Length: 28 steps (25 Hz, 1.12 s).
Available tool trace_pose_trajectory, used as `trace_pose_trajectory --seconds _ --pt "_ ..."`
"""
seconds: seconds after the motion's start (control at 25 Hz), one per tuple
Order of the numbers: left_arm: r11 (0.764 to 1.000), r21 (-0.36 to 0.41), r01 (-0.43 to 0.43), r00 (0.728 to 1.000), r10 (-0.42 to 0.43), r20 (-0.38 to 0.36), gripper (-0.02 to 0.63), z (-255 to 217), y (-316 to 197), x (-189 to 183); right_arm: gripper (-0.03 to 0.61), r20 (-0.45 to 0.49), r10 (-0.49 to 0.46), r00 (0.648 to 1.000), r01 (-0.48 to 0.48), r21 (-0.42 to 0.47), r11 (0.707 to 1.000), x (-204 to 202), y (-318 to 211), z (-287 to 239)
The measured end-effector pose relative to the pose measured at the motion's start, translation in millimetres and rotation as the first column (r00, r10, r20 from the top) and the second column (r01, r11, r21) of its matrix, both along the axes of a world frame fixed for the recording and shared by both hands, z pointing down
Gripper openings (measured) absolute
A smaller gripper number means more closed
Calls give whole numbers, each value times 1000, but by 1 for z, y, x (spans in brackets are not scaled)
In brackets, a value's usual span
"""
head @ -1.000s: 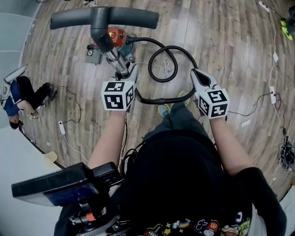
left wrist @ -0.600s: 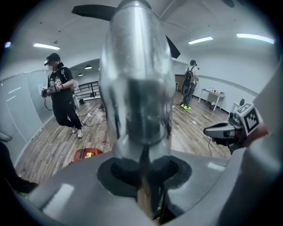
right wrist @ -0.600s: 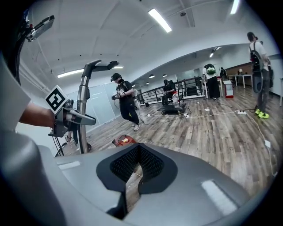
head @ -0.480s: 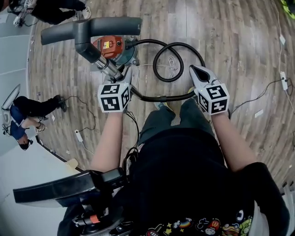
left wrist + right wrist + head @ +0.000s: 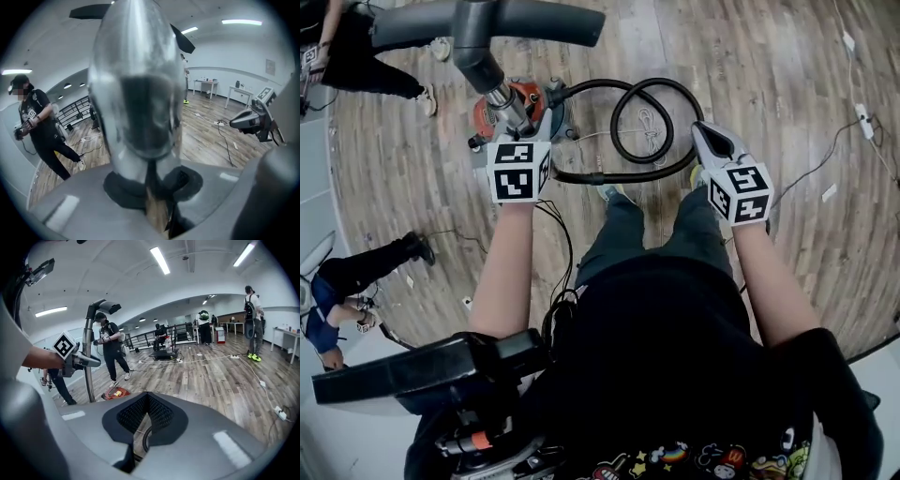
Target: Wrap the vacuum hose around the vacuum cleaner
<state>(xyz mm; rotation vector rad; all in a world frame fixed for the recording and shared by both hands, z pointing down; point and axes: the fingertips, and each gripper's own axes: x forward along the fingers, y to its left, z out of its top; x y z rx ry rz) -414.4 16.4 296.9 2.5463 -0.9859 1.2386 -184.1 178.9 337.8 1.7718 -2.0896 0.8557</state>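
Note:
The vacuum cleaner's orange body (image 5: pixel 525 97) stands on the wood floor, and its metal wand (image 5: pixel 500 91) rises to a dark T-shaped head (image 5: pixel 487 19). My left gripper (image 5: pixel 528 127) is shut on the wand, which fills the left gripper view as a shiny tube (image 5: pixel 138 89) between the jaws. The black hose (image 5: pixel 642 122) leaves the body, makes a loop on the floor and runs back toward my left side. My right gripper (image 5: pixel 703 134) hovers at the loop's right edge, shut with nothing between its pads (image 5: pixel 161 414). Through the slit below them a bit of hose (image 5: pixel 144 440) shows.
A person (image 5: pixel 110 348) stands just beyond the vacuum, and another person (image 5: pixel 342 281) is at the left. Thin cables (image 5: pixel 848 131) lie across the floor on the right. My own legs (image 5: pixel 656 234) stand right behind the hose. Tables and railings line the far walls.
The wand now stands closer to upright over the vacuum body, with my left gripper still shut on it. The right gripper stays by the hose loop.

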Motion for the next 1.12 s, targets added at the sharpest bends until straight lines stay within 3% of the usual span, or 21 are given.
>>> trace_pose_trajectory --seconds 0.2,0.48,0.8,0.96,1.12 --pt "990 -42 -136 990 137 40 100 34 -9 -14 26 -5 80 997 -80 -23 997 -40 -12 8" --pt "954 -98 -283 948 294 121 100 144 -4 35 25 31 104 994 -101 -96 990 -55 -12 80" --pt "912 -129 -389 885 409 221 100 328 -44 105 25 66 172 983 -164 -119 979 -30 -17 223" --pt "902 -115 -417 880 432 197 97 425 -65 151 26 55 220 974 -213 -113 971 -6 -29 312" --pt "902 -92 -421 892 430 141 91 505 -101 207 26 30 231 972 -227 -102 968 13 -44 399"
